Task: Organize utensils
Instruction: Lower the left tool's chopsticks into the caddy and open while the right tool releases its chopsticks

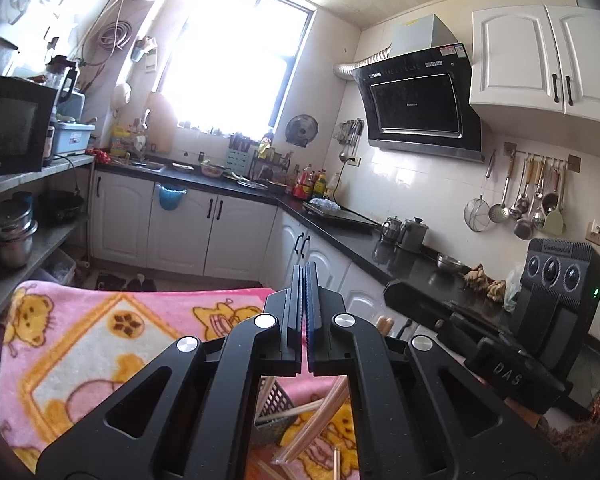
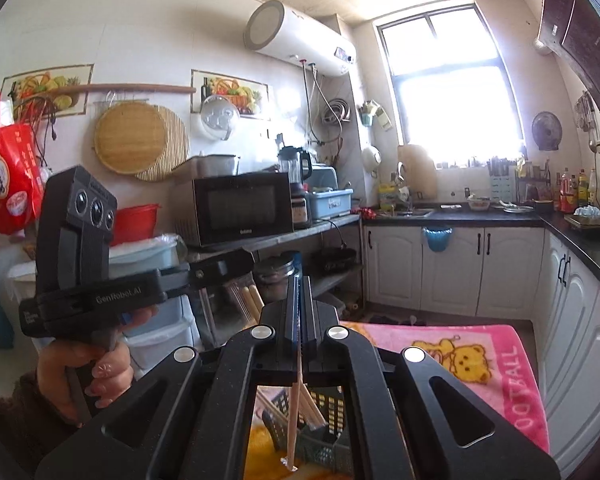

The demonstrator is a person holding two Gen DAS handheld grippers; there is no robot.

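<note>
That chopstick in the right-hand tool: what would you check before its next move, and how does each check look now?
1. Right gripper closed on the chopstick: ok, it hangs between the fingers.
2. Chopstick tip over the dark basket: cannot tell, the tip seems beside it.
3. Basket has room: ok, only a few chopsticks inside.
4. Left gripper out of the path: ok, shut and raised.
5. Basket steady on the pink blanket: cannot tell, mostly hidden.
</note>
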